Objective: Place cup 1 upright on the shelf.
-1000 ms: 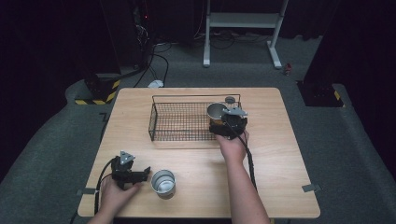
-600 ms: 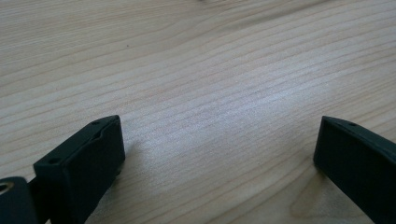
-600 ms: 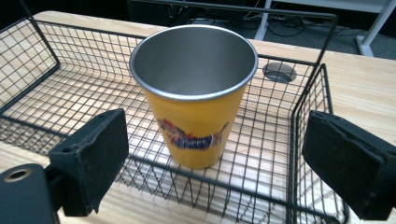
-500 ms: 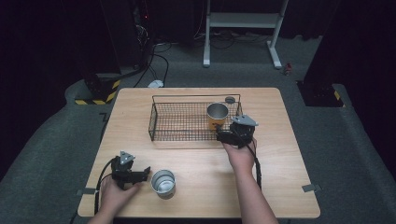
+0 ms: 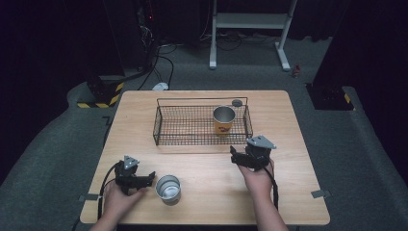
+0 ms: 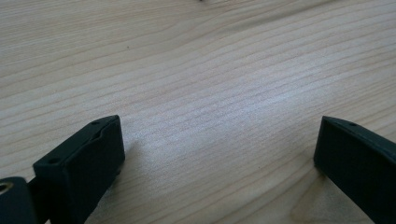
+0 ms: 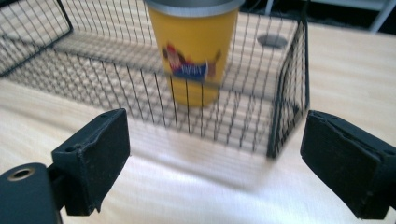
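Nearest the table's front edge, both grippers stand empty with jaws spread.

Just left of the steel cup (image 5: 168, 189), which stands upright near the front edge of the table (image 5: 288, 202), the left gripper (image 5: 149, 178) rests low, jaws wide apart over bare wood, nothing between them. Right of that cup, across an open stretch of tabletop, the right gripper (image 5: 234, 156) hovers with jaws spread and empty, just short of the wire basket's (image 5: 192, 139) near rim. Beyond it, the yellow cup (image 5: 224, 121) stands upright inside the basket's right end, close to the right wall. Bare wood runs free along the basket's left, right and front sides.
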